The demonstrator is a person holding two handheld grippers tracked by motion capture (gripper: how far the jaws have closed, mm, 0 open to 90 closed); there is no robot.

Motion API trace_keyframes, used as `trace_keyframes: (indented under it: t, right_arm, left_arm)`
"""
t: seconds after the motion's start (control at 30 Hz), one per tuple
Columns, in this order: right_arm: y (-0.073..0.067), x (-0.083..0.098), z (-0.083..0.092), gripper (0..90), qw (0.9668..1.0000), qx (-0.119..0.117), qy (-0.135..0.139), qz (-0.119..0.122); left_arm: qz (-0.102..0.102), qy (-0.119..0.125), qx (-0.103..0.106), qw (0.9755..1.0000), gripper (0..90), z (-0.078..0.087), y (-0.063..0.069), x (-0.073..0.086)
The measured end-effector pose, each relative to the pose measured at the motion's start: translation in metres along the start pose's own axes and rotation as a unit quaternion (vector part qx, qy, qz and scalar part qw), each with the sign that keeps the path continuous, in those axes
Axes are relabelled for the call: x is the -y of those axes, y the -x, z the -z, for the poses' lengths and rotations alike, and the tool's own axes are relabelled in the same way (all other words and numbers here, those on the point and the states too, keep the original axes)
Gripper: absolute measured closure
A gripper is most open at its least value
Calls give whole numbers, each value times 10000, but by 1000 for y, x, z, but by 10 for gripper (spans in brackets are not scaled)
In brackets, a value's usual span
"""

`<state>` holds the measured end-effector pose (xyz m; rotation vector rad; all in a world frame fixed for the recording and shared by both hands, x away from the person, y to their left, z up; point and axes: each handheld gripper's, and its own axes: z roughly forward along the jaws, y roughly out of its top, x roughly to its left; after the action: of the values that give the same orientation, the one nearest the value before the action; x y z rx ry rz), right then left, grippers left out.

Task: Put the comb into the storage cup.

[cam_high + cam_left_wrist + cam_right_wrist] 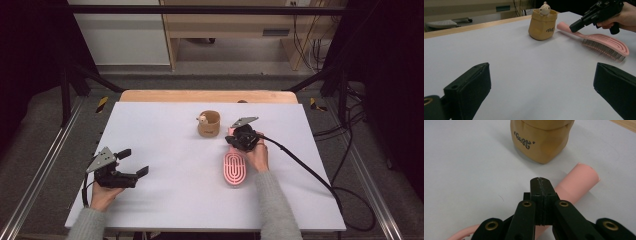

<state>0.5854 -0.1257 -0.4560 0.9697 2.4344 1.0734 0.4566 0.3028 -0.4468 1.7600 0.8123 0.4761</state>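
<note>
The right gripper [239, 136] hangs over the handle end of the pink hairbrush [234, 167], its jaws pressed flat together with nothing between them; in the right gripper view the closed tips [541, 185] sit on top of the handle [576, 183], which passes underneath them rather than through them. Whether the tips actually touch the handle or hover just above it I cannot tell.

The relation that matters is how the brush runs against the gripper. In the high view its long axis goes nearly straight away from the person: the broad, ribbed head lies nearer the person, just beside the right hand [257, 155], and the narrow handle points toward the far edge, ending close to the small tan pot [209, 123] with a little figure [202, 119] on its rim. The left gripper view shows the brush [599, 41] lying bristles down, the handle end lifted slightly off the white worktop [165, 200], and the right gripper [576, 25] tipped down onto it.

To take the handle, the jaws would in my judgement have to open first and then straddle it across its width. The pot stands just beyond the handle tip, so there is little spare room on that side.

The left gripper [134, 162] rests well apart at the near left of the worktop, jaws wide open and empty. The right hand is by far the nearer to the brush.
</note>
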Motion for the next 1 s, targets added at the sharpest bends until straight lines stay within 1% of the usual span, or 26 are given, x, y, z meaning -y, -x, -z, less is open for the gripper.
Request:
trace_keyframes:
  t: [0.2,0.27,0.73,0.9,1.0]
  right_arm:
    - [0,1,-2,900,10000,11,-45,1]
    - [1,1,-1,900,9999,82,-113,35]
    - [3,1,0,900,9995,190,-249,44]
    - [4,1,1,900,9992,270,-308,16]
    - [4,2,2,900,9991,278,-307,16]
  left_arm:
    - [5,5,9,10000,10,0,0,0]
    - [6,7,12,10000,11,0,0,0]
    - [0,11,9,10000,11,0,0,0]
    - [-9,4,3,10000,11,0,0,0]
    - [-11,-4,0,10000,11,0,0,0]
